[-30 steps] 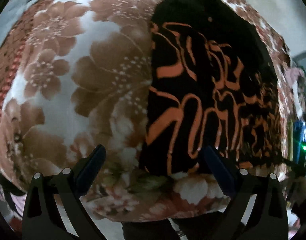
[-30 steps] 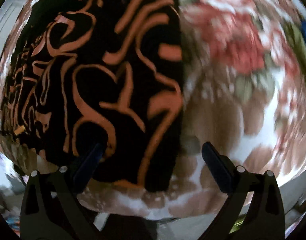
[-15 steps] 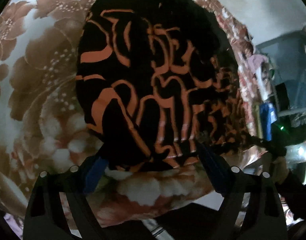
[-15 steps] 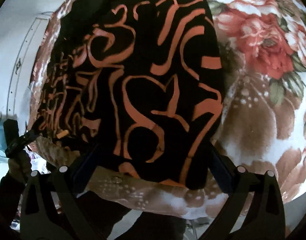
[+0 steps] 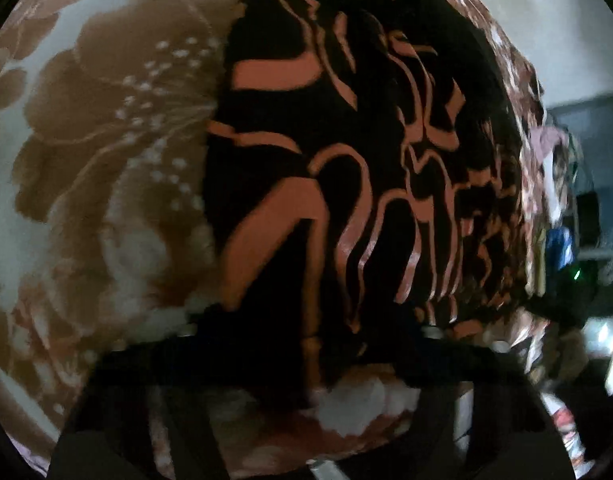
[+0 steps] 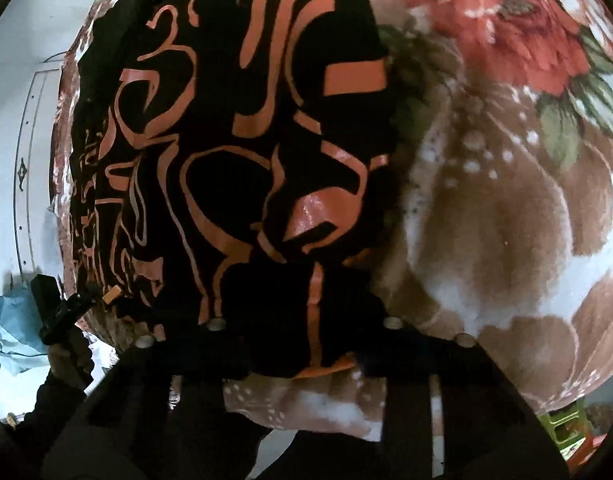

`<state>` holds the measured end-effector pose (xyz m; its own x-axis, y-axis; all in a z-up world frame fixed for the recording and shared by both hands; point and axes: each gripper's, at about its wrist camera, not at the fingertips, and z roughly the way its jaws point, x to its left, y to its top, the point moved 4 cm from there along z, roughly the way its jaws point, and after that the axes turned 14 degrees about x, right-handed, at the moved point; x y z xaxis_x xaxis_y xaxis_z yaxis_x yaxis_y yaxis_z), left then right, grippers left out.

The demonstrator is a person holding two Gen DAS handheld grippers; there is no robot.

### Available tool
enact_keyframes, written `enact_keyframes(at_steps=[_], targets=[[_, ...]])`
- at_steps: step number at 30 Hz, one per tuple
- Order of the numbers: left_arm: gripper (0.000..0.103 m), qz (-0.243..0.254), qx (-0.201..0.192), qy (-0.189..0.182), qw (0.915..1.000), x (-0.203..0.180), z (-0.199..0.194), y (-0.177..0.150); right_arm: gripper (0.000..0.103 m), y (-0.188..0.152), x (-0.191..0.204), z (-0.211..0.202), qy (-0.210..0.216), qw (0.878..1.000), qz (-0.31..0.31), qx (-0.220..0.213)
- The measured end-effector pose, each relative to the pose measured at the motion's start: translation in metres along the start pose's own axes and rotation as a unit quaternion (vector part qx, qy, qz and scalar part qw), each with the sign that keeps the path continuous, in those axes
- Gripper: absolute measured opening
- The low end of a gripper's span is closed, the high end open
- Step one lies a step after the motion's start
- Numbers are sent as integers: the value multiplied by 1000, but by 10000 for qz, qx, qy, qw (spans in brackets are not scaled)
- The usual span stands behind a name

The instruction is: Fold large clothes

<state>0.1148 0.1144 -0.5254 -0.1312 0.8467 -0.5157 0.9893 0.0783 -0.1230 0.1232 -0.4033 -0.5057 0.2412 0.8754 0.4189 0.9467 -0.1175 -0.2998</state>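
Observation:
A black garment with orange swirl markings [image 5: 346, 152] lies on a floral blanket [image 5: 106, 140]. In the left wrist view my left gripper [image 5: 306, 344] is shut on the garment's near edge, and the cloth bunches between its fingers. In the right wrist view the same garment [image 6: 234, 140] stretches away to the left. My right gripper [image 6: 306, 340] is shut on its near edge, with a fold of cloth pinched between the fingers. The fingertips are mostly hidden by dark cloth in both views.
The blanket [image 6: 506, 200] covers a bed whose near edge runs just below both grippers. The other gripper and hand [image 6: 62, 320] show at the left in the right wrist view. Clutter and a blue object [image 5: 558, 244] stand at the far right.
Both grippers were open above the garment's near edge. They have moved down onto it and closed on the cloth, which now bunches at the fingers.

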Motion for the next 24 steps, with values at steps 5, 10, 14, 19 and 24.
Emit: enact_keyframes(at_steps=[5,10,14,19,24], targets=[[13,537,-16,71,9985,-32,-17,-3,16,-11,24,-24,-471,9977,-483,86],[11,759,53,335,9965,-42,-19,5,14,-10,34,-40,-1363,9885,-652,-107],[11,1360,-40,149,9906,-67,-49,9,14,-20,42,-74,-1972,9777,-655,-291],[11,1421,148,-49,9897,-76,-54,21,14,-34,77,-103,-2208,9702,-901,-437],[11,1291,232,-358,9907,-93,-67,37,14,-22,105,-123,-1815,9769,-998,-525]])
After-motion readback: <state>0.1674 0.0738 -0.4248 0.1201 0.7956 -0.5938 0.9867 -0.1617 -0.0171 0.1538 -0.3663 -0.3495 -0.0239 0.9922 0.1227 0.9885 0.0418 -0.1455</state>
